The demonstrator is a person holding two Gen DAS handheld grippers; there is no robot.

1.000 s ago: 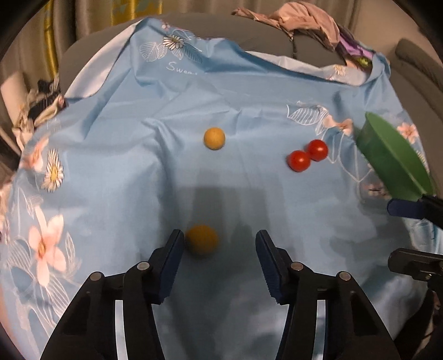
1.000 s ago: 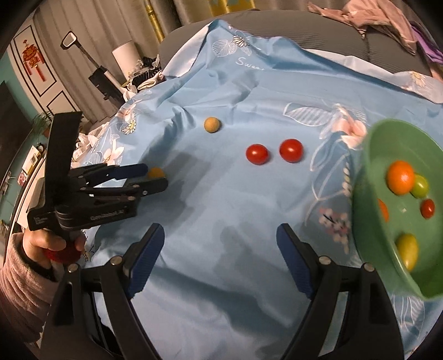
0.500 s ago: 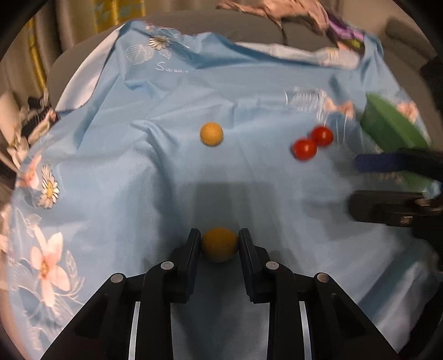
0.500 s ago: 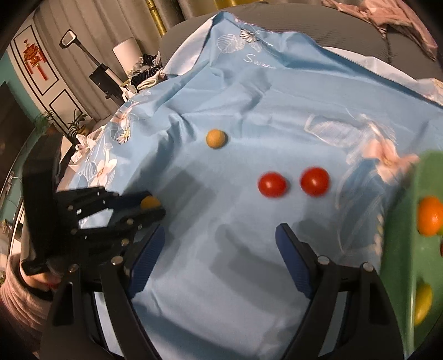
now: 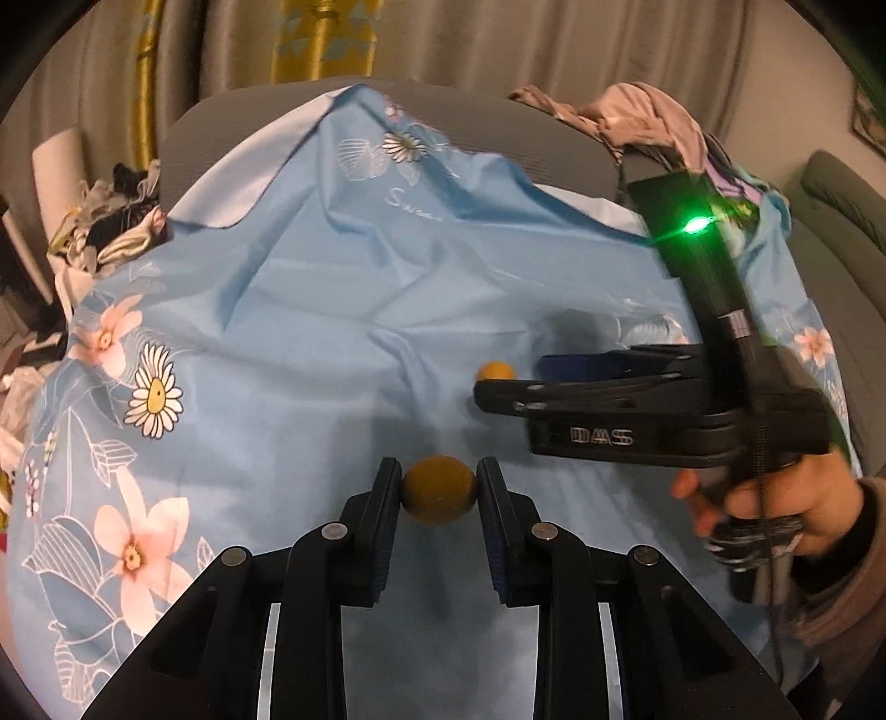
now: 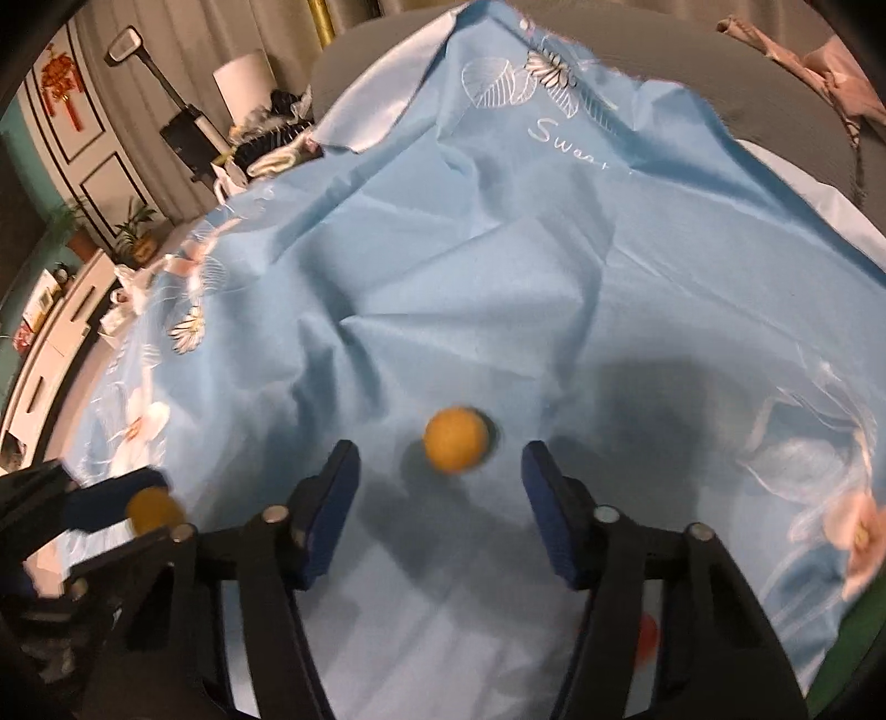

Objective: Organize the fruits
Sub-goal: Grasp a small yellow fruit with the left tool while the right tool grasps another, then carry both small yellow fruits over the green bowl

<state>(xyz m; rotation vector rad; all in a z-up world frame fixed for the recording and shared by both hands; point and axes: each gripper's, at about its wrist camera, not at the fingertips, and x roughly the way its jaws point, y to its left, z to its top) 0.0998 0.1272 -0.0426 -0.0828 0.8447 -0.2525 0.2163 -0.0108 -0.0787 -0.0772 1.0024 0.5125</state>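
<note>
Gripping: my left tongs (image 5: 438, 493) are clamping a small yellow fruit (image 5: 438, 497), one pad pressing on each side of it.
Left fruit: it is sitting between the pad tips, above the blue flowered cloth (image 5: 310, 310); in the right wrist view the same fruit (image 6: 152, 509) is showing blurred at the far left, caught in those tongs (image 6: 138, 515).
Right tongs: my right tongs (image 6: 440, 482) are standing apart, their jaws having just been closing in, with nothing pressed by the pads.
Second fruit: another yellow fruit (image 6: 457, 446) is lying on the cloth (image 6: 554, 277) in the gap just ahead of the right pads, touching neither one; from the left wrist it (image 5: 495, 371) is peeking out just behind the tip of the right tongs (image 5: 509, 382).
Right hand: my hand (image 5: 775, 509) is wrapping the handle of the right tongs, a green light (image 5: 695, 224) glowing on the body above it.
Red fruit: something small and red (image 6: 645, 634) is showing low under the right tongs, too blurred and hidden to name surely.
Cloth: it is lying wrinkled, printed with white and pink flowers.
Beyond: clothes (image 5: 637, 111) are lying heaped at the far edge, and curtains (image 5: 332, 44) are hanging behind.
</note>
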